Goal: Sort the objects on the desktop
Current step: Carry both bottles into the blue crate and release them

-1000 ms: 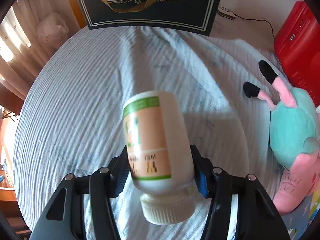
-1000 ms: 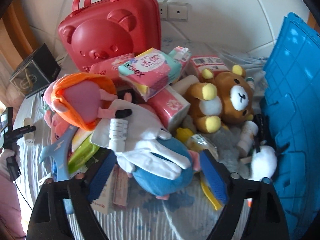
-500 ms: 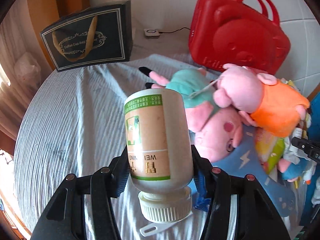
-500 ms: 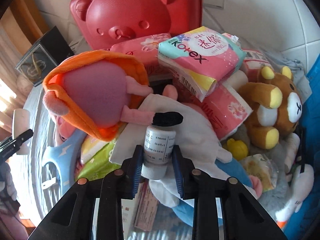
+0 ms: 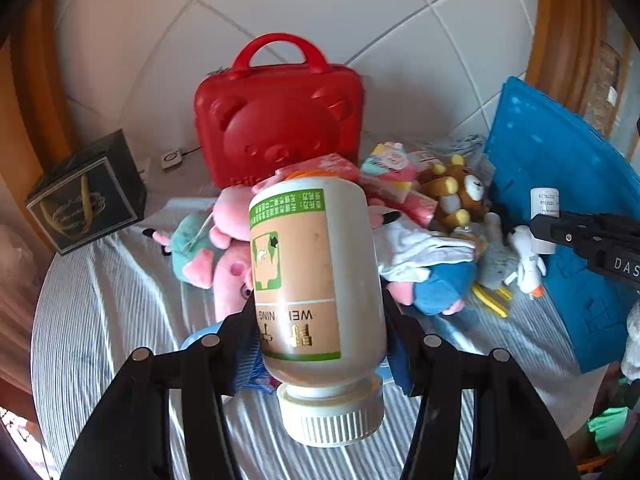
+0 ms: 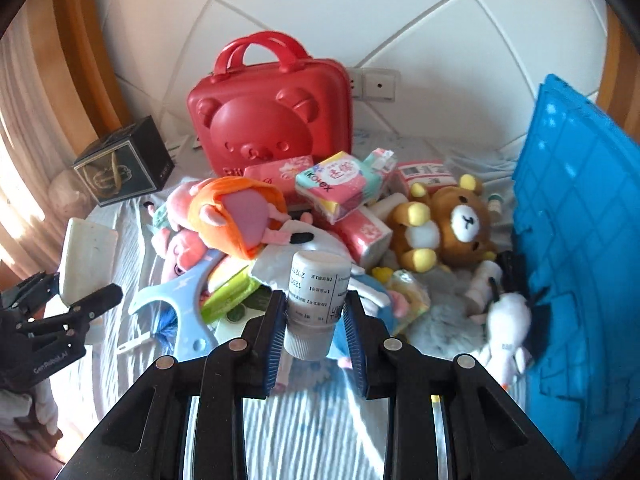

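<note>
White plastic fills both grips: the left gripper (image 5: 320, 336) has its fingers clamped on a large white pill bottle with a tan-and-green label (image 5: 316, 280), cap toward the camera, long axis running forward. The right gripper (image 6: 314, 320) squeezes a small white medicine vial (image 6: 316, 300) likewise. A blue plastic crate (image 6: 580, 240) stands right of the right fingers, nearer that hand; its inside is hidden.

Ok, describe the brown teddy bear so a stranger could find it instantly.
Start at the tall blue crate on the right. The brown teddy bear lies just left of it, beside the pink tissue packs. Unlike the pink and orange plush around it, it has yellow ears and paws and a white muzzle.
</note>
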Available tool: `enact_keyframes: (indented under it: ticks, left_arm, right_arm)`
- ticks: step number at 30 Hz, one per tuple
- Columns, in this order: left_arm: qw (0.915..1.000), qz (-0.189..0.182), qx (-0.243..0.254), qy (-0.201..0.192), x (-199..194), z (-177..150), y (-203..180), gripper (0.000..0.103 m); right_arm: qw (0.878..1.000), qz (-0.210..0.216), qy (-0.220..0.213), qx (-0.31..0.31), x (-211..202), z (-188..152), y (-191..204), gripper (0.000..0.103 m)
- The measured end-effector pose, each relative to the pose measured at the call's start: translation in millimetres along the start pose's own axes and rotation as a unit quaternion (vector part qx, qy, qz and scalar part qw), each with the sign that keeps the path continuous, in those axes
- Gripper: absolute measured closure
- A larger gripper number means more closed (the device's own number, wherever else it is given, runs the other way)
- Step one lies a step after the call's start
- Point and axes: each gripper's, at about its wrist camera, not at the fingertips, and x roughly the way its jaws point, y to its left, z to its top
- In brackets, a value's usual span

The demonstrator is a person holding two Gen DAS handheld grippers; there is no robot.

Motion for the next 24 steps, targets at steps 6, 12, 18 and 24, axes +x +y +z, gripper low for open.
enact_keyframes:
  ticks: [6,12,18,24]
  left_arm:
    - [0.9954,-0.043,0.075,-0.043,-34.5,14.1,-85.6,0.050]
    - [0.9848,-0.080,0.128,-0.085,-63.5,30.8,-168.6,0.050]
    - [0.9728,-0.121,0.160,-0.116,-87.0,51.8,-253.7,0.050]
    - [0.9605,-0.161,0.187,-0.128,-102.9,78.8,-349.4,0.050]
  right_arm:
    - [0.997,-0.045,-0.054,0.021,-90.0,-21.9,-37.6,0.074]
    - [0.989,-0.094,-0.105,0.038,-174.1,-41.5,-86.0,0.075]
    - [0.979,-0.144,-0.136,0.053,-242.4,-58.0,-151.5,0.075]
    - [0.969,-0.190,-0.140,0.068,-291.1,-76.0,-235.6,0.075]
